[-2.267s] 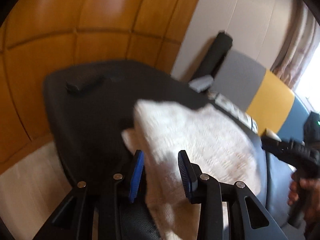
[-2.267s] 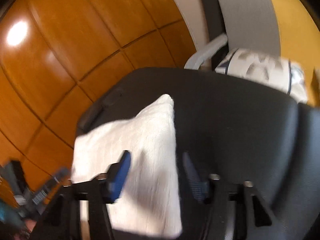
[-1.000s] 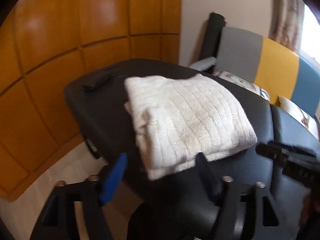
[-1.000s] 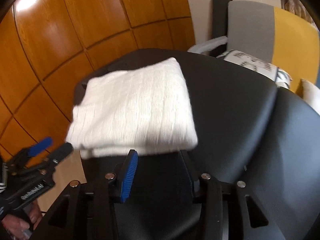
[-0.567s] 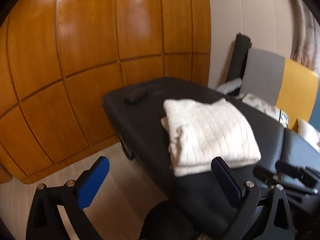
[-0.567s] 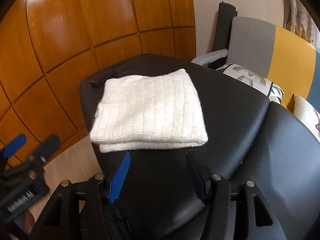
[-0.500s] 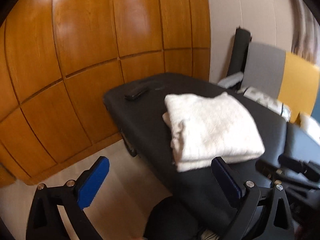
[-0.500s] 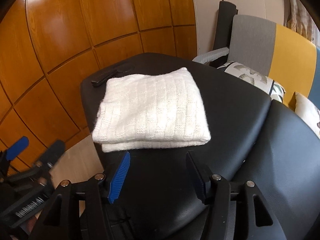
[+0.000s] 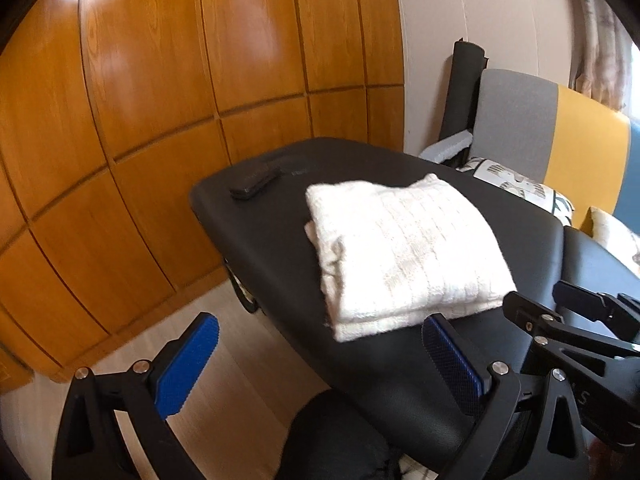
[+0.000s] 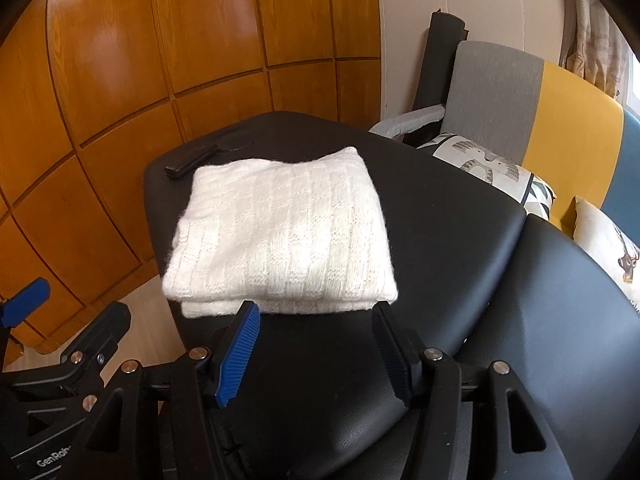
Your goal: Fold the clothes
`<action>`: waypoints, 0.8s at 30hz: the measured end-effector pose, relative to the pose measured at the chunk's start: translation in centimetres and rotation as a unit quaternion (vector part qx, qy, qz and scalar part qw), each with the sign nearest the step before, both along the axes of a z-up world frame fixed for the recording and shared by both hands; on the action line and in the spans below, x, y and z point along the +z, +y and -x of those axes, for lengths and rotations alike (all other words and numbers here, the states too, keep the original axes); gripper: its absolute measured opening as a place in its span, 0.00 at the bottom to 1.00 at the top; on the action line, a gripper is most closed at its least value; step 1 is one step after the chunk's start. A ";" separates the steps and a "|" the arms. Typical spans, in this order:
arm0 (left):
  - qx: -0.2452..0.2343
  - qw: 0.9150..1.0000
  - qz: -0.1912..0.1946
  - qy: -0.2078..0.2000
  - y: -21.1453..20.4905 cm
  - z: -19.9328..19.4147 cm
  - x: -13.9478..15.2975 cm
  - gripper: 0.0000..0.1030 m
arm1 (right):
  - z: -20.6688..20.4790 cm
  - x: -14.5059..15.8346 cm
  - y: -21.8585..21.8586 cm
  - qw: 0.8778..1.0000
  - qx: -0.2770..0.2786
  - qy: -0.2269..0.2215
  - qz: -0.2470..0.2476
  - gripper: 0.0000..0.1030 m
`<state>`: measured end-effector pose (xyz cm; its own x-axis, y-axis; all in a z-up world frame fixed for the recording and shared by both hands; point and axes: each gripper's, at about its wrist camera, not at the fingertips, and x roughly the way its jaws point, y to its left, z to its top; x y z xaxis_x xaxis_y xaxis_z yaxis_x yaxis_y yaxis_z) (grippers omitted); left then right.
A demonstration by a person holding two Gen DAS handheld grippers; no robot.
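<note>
The white cable-knit sweater (image 10: 280, 240) lies folded into a compact rectangle on the black padded vinyl surface (image 10: 440, 220), toward the end nearest the wood panelling. Its layers stack evenly, with the doubled edges showing along the near side and on the side facing the floor, so the fold looks finished and the garment appears set down to rest rather than waiting for another turn.

Just beyond its far corner a slim black remote-like object (image 10: 188, 162) sits on the same surface, apart from the knit.

The right gripper (image 10: 316, 344) hovers just short of the sweater's near edge, fingers parted with nothing between them. The left gripper (image 9: 320, 364) hangs off the surface's corner, over the pale floor (image 9: 240, 360); its jaws have just been opening and stand wide, empty. Both pulled clear suggests the hold is released so the stack keeps its shape.

Beyond stand the orange wood-panelled wall (image 9: 160, 100) and a grey, yellow and blue sofa (image 10: 560, 120) carrying printed cushions (image 10: 480, 164).
</note>
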<state>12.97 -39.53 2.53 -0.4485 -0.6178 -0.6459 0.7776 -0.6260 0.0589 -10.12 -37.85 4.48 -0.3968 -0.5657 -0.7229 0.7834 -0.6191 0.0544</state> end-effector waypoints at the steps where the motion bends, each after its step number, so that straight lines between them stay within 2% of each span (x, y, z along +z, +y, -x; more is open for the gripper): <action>1: 0.003 1.000 -0.006 0.000 -0.1 0.0 0.0 1.00 | 0.1 0.1 -0.1 1.000 0.001 0.002 -0.001 0.58; 10: -0.002 0.998 -0.049 0.029 -0.7 -0.2 -0.6 1.00 | 0.8 0.1 -0.7 1.000 0.001 0.011 0.000 0.58; 15: -0.010 0.999 -0.039 0.015 -0.1 0.2 -1.0 0.98 | 1.1 -0.2 -0.7 1.000 -0.004 0.009 -0.002 0.58; 21: -0.002 0.999 -0.049 0.005 -0.7 0.4 -1.4 0.98 | 1.2 -0.4 -1.0 1.000 -0.004 0.007 -0.006 0.58; 24: 0.008 0.998 -0.068 -0.005 -1.4 0.6 -1.7 0.98 | 1.2 -0.5 -1.1 1.000 -0.004 0.006 -0.007 0.58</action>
<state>12.40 -40.93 0.79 -0.4320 -0.5304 -0.7295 0.7871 -0.6166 -0.0177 -11.33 -38.97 4.00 -0.4091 -0.5527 -0.7261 0.7795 -0.6253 0.0367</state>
